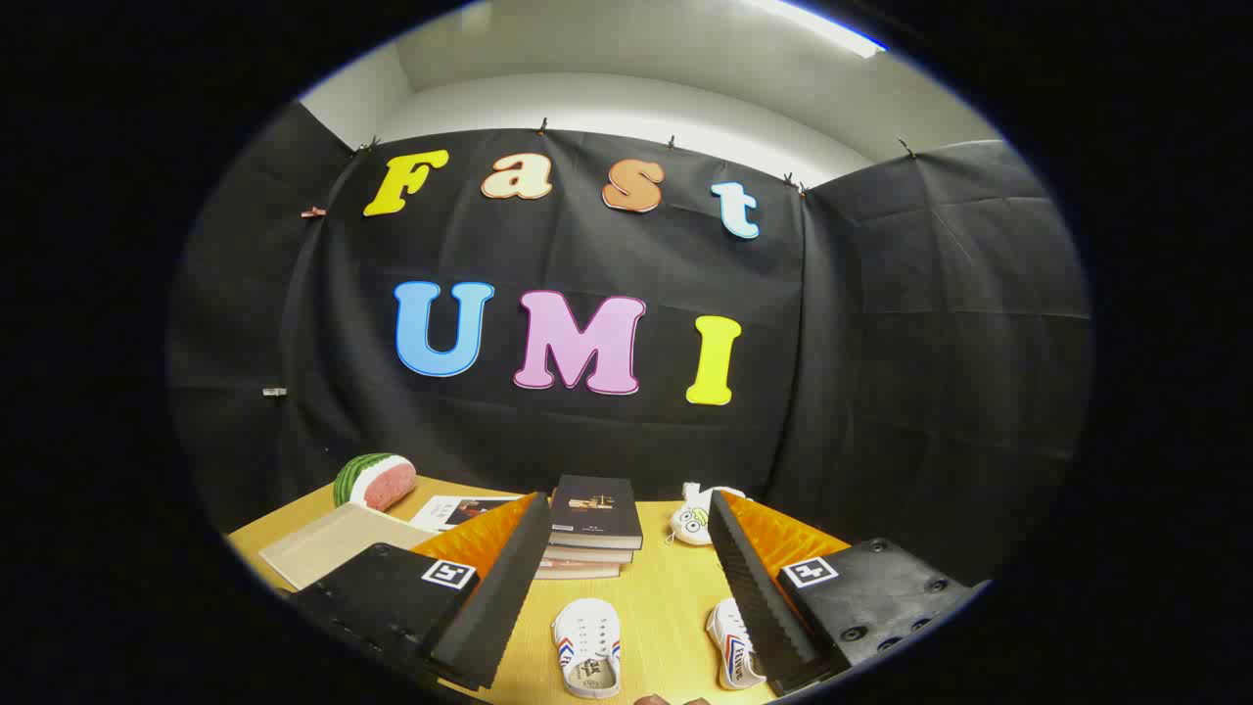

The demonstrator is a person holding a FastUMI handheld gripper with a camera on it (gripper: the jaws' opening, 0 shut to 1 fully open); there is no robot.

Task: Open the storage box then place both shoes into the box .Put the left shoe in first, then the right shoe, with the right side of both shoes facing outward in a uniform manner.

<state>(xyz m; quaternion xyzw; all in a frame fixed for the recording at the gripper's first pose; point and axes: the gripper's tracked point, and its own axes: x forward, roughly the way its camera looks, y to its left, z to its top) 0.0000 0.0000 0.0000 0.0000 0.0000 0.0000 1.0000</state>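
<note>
At lower left a watermelon slice (375, 480) and flat board (333, 541) crowd the table's (675, 587) edge, then stacked books (592, 529), with both shoes (587, 659) (734, 641), perhaps partly hidden, lying between the wide-open, empty gripper (625, 548).

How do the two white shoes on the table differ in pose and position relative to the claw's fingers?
One shoe lies fully visible in the gap between the open claw fingers, its opening and laces showing. The other shoe lies beside it, partly hidden behind one finger, angled differently. Both are white with red and blue side stripes, resting on the wooden table.
</note>
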